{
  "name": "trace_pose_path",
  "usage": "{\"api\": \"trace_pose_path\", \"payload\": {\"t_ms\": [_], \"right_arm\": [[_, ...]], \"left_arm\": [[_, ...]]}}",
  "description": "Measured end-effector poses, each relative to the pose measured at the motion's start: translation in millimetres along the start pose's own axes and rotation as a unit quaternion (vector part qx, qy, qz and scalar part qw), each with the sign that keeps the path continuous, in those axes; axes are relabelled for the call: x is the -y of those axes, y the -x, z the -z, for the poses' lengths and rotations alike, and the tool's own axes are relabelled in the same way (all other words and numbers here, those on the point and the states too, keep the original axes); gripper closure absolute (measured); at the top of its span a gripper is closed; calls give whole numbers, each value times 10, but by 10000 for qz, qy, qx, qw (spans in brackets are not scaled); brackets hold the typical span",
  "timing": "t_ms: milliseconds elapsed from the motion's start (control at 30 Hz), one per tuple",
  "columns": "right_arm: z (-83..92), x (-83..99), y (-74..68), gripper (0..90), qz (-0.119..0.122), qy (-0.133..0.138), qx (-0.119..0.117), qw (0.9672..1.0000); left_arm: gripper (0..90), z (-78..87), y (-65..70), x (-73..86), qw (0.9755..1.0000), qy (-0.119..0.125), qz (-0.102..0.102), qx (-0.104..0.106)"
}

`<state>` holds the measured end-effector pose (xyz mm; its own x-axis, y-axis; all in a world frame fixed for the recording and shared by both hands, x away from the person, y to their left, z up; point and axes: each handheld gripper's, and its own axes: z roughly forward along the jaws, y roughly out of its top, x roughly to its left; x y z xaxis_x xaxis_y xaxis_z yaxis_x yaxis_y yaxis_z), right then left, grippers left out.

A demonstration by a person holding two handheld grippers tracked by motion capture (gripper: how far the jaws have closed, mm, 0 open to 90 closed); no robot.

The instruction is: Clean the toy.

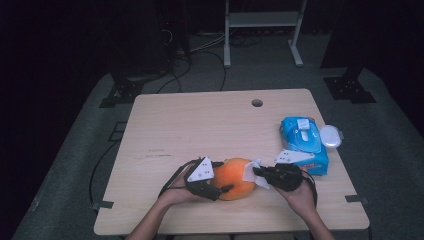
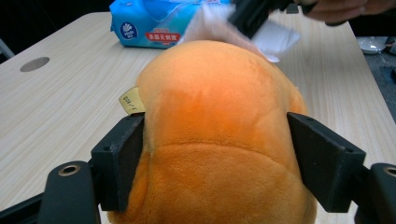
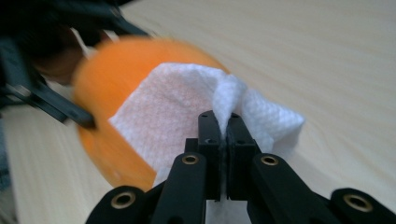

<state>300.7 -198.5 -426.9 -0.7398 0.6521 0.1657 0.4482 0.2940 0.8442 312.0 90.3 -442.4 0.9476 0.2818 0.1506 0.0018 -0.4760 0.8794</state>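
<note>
An orange plush toy (image 1: 236, 178) lies near the table's front edge. My left gripper (image 1: 220, 189) is shut on it, its two black jaws pressing the toy's sides (image 2: 215, 154). A small yellow tag (image 2: 132, 100) sticks out of the toy's left side. My right gripper (image 1: 260, 173) is shut on a white wet wipe (image 3: 187, 112), a fold of it pinched between the jaws. The wipe lies draped against the orange toy (image 3: 112, 154). In the left gripper view, the wipe (image 2: 275, 39) and the other gripper show blurred behind the toy.
A blue pack of wet wipes (image 1: 304, 145) lies on the table's right side, with its white round lid (image 1: 331, 136) open beside it. The wooden table (image 1: 200, 125) has a round cable hole (image 1: 257, 103) at the back. A white shelf frame (image 1: 262, 20) stands beyond.
</note>
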Motion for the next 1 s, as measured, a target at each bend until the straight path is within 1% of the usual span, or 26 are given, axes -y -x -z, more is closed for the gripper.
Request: {"api": "trace_pose_path", "payload": {"t_ms": [67,100,133,167,200,233,267,333,367,400,467,533,567,600,633,667,700,733,767,833,867,900,933,1000], "right_arm": [[8,-50,-60,859,113,111,-127,9998],[-4,-55,-79,857,153,80,-129,9998],[-39,-37,-95,857,236,-11,-105,9997],[-56,-17,-91,858,220,-54,-106,9997],[-73,13,-60,860,144,-117,-103,9998],[-76,27,-37,861,121,-164,-62,9998],[-73,46,-1,861,75,-256,57,9996],[-58,64,41,862,6,-336,191,9993],[-49,60,48,863,-6,-308,213,9993],[-28,35,44,863,-58,-179,134,9997],[-8,-28,-4,861,2,11,1,10000],[-36,-47,-35,861,85,-12,-45,10000],[-56,-35,-38,861,74,-42,-71,9999],[-82,-1,-39,861,47,-80,-108,9999],[-81,11,-47,861,74,-108,-122,9998],[-74,11,-51,861,100,-119,-118,9998],[-61,11,-64,861,135,-123,-118,9998],[-45,19,-76,861,195,-136,-136,9996],[-34,26,-83,861,221,-158,-156,9995],[-13,47,-93,857,302,-180,-224,9991],[-9,51,-95,857,311,-185,-249,9990],[-4,51,-97,856,325,-202,-247,9990],[0,44,-95,856,337,-220,-230,9989],[20,18,-110,855,360,-167,-125,9991]], "left_arm": [[228,-1,3,-1,10000,1,-7,10],[229,2,-1,0,10000,-3,-14,16],[228,2,-1,1,10000,0,-12,23],[228,-1,2,1,10000,1,-11,20],[228,-3,4,0,10000,-5,-10,11],[228,-4,5,-3,10000,-12,-3,7],[228,-3,6,-5,10000,-14,1,5],[228,0,11,-6,10000,-13,-11,-3],[228,3,12,-6,10000,-12,-24,3],[228,4,12,-6,10000,-10,-26,7],[228,2,8,-3,10000,-2,0,17],[226,4,-2,0,10000,-4,9,28],[223,2,-7,-5,10000,10,55,76],[194,4,-13,-22,9998,17,116,142],[169,10,-19,-32,9998,6,137,165],[152,23,-36,-53,9995,31,222,222],[137,47,-61,-76,9986,106,427,281],[119,59,-80,-84,9980,134,540,295],[105,66,-98,-90,9975,112,644,257],[83,63,-119,-77,9974,4,700,193],[83,49,-123,-56,9965,-19,803,240],[105,36,-119,-39,9961,-72,821,311],[143,27,-104,-29,9964,-80,789,305],[166,14,-67,-35,9971,-106,690,309]]}}
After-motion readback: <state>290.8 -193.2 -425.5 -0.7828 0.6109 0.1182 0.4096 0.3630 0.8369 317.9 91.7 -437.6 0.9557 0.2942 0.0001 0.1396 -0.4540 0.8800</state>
